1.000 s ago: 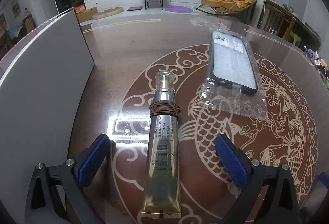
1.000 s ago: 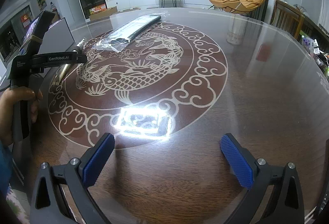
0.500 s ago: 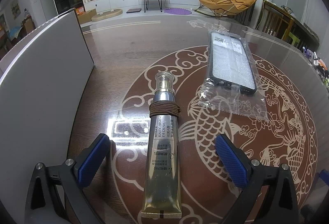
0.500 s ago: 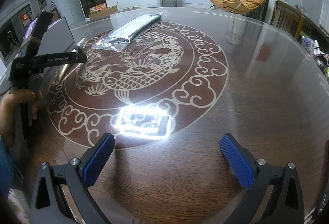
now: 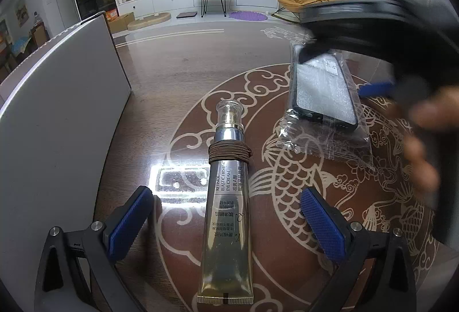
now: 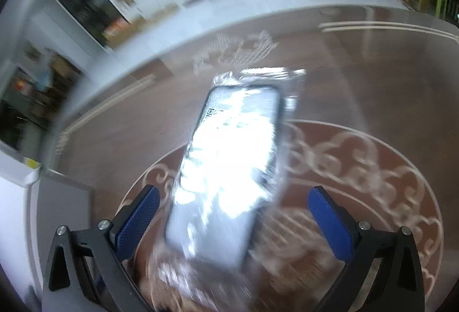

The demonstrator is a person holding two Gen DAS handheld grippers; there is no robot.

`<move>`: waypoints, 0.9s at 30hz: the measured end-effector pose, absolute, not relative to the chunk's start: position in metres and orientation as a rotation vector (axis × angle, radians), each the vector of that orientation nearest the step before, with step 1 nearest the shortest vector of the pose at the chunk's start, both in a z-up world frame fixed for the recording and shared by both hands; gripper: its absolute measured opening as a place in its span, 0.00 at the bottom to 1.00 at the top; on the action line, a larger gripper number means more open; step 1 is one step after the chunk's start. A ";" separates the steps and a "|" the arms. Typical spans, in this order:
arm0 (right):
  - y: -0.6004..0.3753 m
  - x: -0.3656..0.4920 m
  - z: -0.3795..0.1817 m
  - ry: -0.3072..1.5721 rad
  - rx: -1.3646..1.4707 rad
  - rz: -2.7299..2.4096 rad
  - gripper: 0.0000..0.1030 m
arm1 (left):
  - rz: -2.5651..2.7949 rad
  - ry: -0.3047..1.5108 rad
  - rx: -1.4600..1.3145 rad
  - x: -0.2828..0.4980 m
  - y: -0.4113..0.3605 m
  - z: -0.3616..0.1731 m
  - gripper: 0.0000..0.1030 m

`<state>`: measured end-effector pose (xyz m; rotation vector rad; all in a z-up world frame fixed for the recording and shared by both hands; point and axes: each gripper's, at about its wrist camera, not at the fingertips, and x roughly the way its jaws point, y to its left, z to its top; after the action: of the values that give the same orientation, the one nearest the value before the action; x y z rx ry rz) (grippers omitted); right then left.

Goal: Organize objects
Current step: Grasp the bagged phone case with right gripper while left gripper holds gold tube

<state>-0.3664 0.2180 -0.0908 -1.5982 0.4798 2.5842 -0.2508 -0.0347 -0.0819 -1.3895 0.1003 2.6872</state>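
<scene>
Phone case [image 6: 226, 168] in its clear bag lies flat on the table [image 6: 373, 76] between the spread fingers of the right gripper [image 6: 233, 214], which should straddle its long edges squarely before squeezing, while the left gripper [image 5: 226, 217] hangs unclenched over the cream tube [image 5: 228, 214].

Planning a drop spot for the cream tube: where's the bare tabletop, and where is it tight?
Free: the wood strip between the white box and the eye cream tube, and the far tabletop beyond the tube's cap. Crowded: right of the tube, where the bagged phone case lies with the right gripper over it.
</scene>
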 end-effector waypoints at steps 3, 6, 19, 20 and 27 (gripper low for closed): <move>0.183 -0.381 -0.102 0.119 -1.675 2.530 1.00 | 2.687 0.100 -1.389 -0.251 -0.035 -0.082 1.00; 0.186 -0.372 -0.103 0.042 -1.657 2.610 1.00 | 2.686 0.100 -1.389 -0.251 -0.036 -0.082 1.00; 0.269 -0.195 -0.095 -0.026 -1.546 2.759 0.75 | 2.683 0.102 -1.388 -0.252 -0.036 -0.082 1.00; 0.272 -0.175 -0.093 -0.030 -1.541 2.765 0.75 | 2.683 0.102 -1.388 -0.252 -0.036 -0.082 1.00; 0.293 -0.070 -0.094 -0.020 -1.484 2.787 0.75 | 2.558 0.172 -1.440 -0.250 -0.038 -0.081 1.00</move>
<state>-0.0702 0.2931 -0.0937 -1.4840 -0.0201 2.7870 -0.2498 -0.0383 -0.0812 -1.4396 0.1717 2.5578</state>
